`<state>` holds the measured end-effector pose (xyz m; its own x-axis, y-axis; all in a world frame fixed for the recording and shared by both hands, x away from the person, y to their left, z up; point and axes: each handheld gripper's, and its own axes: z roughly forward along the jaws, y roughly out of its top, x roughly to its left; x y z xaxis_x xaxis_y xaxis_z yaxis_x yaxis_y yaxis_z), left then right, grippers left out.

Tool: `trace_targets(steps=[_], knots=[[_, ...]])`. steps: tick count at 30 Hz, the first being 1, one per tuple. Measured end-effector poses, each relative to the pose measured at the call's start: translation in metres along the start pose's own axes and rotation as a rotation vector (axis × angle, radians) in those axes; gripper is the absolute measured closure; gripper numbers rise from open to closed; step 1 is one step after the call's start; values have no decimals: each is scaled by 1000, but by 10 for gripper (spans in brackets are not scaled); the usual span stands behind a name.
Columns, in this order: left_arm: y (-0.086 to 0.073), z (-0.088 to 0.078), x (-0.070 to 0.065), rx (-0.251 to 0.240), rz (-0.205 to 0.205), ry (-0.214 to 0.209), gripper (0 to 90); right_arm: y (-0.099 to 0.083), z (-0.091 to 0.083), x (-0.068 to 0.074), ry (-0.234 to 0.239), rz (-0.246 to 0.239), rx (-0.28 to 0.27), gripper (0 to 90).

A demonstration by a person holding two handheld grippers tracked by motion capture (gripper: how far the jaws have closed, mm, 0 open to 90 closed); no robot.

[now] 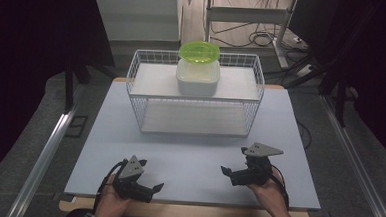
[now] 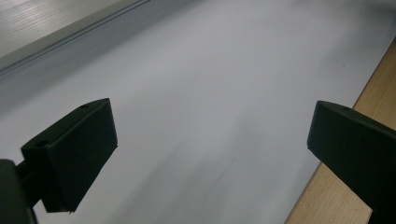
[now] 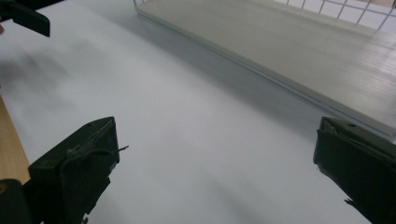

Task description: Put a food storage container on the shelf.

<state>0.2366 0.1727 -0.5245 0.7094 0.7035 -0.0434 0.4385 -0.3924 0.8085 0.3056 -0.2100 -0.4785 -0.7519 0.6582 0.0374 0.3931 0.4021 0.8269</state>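
Nearest the table's front edge, the left gripper (image 1: 152,189) is held low over the pale mat (image 1: 193,153), its jaws spread wide with nothing between them. Slightly farther in, on the other side, the right gripper (image 1: 230,171) is held the same way, jaws equally parted and empty. Well beyond both, a white wire rack (image 1: 141,91) is set across the mat. On its upper shelf a translucent container (image 1: 197,77) is seen, capped by a green lid (image 1: 199,51).
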Motion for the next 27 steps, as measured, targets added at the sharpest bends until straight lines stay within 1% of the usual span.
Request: trace_targets(steps=[4,11,19,27], knots=[[0,0,0,0,1,2,13,-10,-1,-2,-10,11,18,6],[0,1,0,1,3,4,12,-19,-3,-3,-18,15,39,6],[-1,1,0,4,5,5,11,-30,-2,-4,-20,27,87,6],[-1,2,0,10,8,6,11,-38,2,-3,-29,20,137,6]])
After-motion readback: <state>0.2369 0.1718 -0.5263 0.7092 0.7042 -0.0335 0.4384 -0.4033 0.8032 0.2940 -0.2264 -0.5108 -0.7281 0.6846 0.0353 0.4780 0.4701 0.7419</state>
